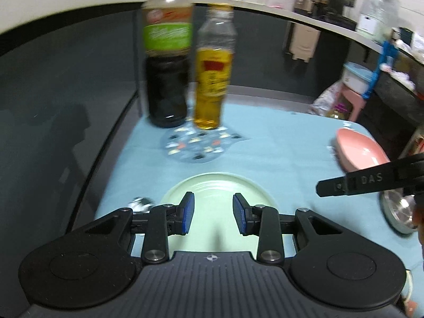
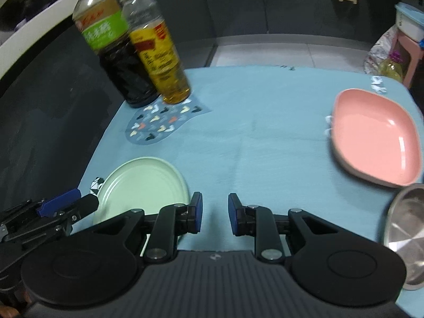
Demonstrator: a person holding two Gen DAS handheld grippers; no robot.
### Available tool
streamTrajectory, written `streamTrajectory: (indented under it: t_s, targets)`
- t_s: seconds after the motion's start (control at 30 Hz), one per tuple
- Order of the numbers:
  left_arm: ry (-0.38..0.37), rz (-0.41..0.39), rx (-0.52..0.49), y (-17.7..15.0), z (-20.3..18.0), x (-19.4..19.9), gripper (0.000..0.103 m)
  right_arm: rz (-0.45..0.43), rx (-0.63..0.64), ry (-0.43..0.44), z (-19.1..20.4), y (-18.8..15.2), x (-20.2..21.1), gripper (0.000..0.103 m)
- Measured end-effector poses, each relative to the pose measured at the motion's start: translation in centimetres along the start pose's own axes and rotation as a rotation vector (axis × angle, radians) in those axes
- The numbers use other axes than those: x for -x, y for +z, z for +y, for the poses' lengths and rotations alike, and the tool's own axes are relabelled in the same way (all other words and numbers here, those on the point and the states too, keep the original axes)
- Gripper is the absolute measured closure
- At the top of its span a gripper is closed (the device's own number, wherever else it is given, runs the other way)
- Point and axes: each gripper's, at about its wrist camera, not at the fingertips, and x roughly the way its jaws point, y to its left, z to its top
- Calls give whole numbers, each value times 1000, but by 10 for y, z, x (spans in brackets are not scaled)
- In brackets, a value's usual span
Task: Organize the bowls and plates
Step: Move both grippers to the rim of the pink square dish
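Left gripper (image 1: pixel 213 216): jaws wide apart, nothing between them, above the near part of the green plate (image 1: pixel 216 185). Right gripper (image 2: pixel 215 213): jaws wide, empty, over blue tablecloth (image 2: pixel 265 122); green plate at 9 o'clock, pink dish (image 2: pixel 376 137) at 2 o'clock, steel bowl (image 2: pixel 405 235) at 3. Two bottles (image 2: pixel 148 53) at 11 o'clock.

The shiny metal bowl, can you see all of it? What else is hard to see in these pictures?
- Metal bowl: cut off by the right wrist view's right edge; in the left wrist view the right claw's arm covers part.
- Green plate: its near half sits behind the left claw.
- Bottle labels: too blurred to read.
- Pink dish: its right side is hidden by the right claw's arm.
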Motion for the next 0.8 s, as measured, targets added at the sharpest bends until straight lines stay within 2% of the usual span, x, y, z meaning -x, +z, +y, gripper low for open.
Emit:
streamTrajectory:
  t_s: [0.27, 0.47, 0.63, 0.8]
  targets:
    - [-174, -21, -52, 24, -63, -2, 69, -65, -58, -73, -50, 1, 34, 79]
    - [-240, -21, -95, 40, -116, -25, 68, -113, -135, -144, -101, 0, 58, 76]
    - [-244, 22, -139, 46, -155, -51, 68, -136, -206, -196, -139, -1, 64, 74]
    - [-233, 58, -159, 48, -179, -76, 68, -133, -257, -211, -166, 1, 56, 74]
